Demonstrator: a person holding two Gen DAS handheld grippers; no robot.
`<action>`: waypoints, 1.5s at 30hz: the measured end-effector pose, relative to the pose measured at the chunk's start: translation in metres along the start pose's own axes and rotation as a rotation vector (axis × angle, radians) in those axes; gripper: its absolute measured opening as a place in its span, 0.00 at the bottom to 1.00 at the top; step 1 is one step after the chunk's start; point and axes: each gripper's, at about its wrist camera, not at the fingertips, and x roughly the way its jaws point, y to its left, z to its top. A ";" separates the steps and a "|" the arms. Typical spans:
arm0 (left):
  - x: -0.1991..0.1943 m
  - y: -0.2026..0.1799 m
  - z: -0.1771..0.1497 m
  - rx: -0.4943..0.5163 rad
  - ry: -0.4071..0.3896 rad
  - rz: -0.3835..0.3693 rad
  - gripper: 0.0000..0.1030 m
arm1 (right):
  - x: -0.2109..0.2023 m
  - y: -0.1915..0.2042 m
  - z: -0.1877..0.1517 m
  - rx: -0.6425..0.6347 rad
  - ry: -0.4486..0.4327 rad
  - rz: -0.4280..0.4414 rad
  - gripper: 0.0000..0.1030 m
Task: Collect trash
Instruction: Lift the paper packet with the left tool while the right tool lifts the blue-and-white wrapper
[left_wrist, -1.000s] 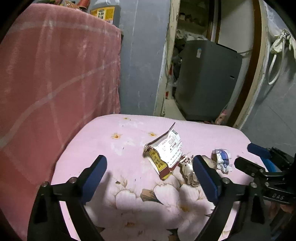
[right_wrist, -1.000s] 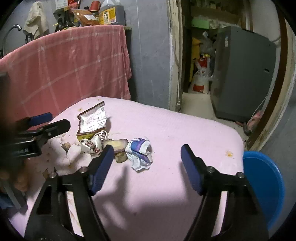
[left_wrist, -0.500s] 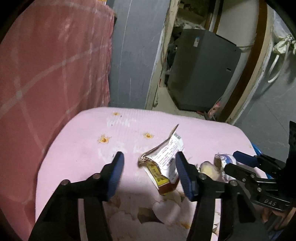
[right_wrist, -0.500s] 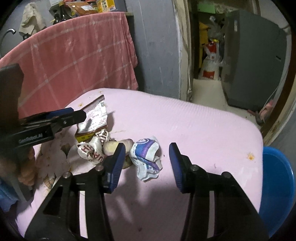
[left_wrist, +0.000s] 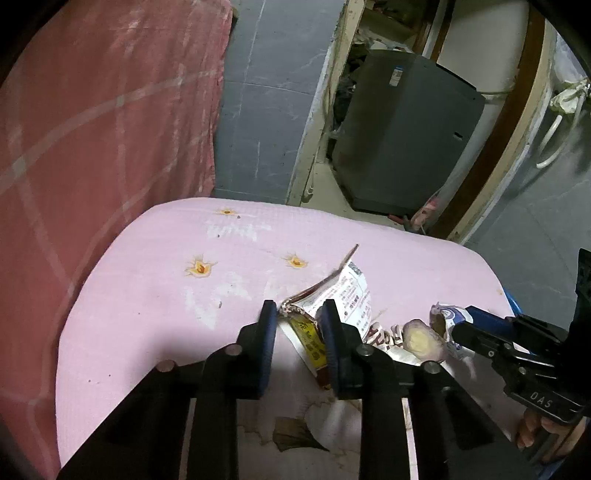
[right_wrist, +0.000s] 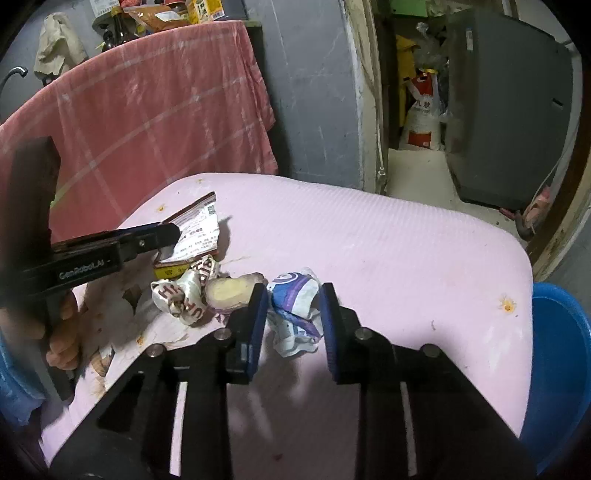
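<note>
Trash sits in a small cluster on the pink floral-printed table (right_wrist: 369, 236): torn white printed packet with yellow-brown edge (left_wrist: 347, 295), crumpled white ribbon-like wrapper with brown letters (right_wrist: 184, 291), pale yellowish food scrap with purple skin (right_wrist: 231, 290), crumpled blue-and-white wrapper (right_wrist: 295, 299). In the right wrist view the cluster lies around 9 to 12 o'clock from the right hand-held gripper (right_wrist: 293, 317); the packet is farthest, at about 10 o'clock, then ribbon wrapper, food scrap and blue-and-white wrapper run toward 3 o'clock, touching or just beside each other.

Left hand-held gripper (left_wrist: 297, 347): blue-padded jaws closing, narrow gap, torn packet's near end between them; pads look at or very near the packet's edges, firm contact cannot tell. Packet's far end sticks up toward 12 o'clock past the tips.

Right hand-held gripper: jaws closing, blue-and-white wrapper between them; left pad touches or nearly touches the wrapper, right pad right at its edge. Food scrap is just outside the left pad at 9 o'clock.

A person's fingers (right_wrist: 62, 332) wrap the left tool's handle at 8 o'clock. Blue plastic basin (right_wrist: 554, 369) sits beside the table's edge at 3 o'clock. Pink checked cloth (right_wrist: 155, 110) hangs behind the table at 11 o'clock; grey box-shaped appliance (right_wrist: 509, 110) stands in the doorway at 1 o'clock.
</note>
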 end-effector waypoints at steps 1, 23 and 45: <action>0.000 0.000 0.000 -0.003 0.000 -0.001 0.20 | 0.000 0.000 0.000 0.001 0.001 0.002 0.26; -0.016 -0.008 -0.007 0.009 -0.055 0.033 0.14 | -0.006 -0.007 -0.002 0.038 -0.037 0.027 0.06; -0.027 -0.005 -0.018 -0.021 -0.061 0.047 0.13 | 0.006 -0.002 -0.004 0.027 0.040 0.064 0.16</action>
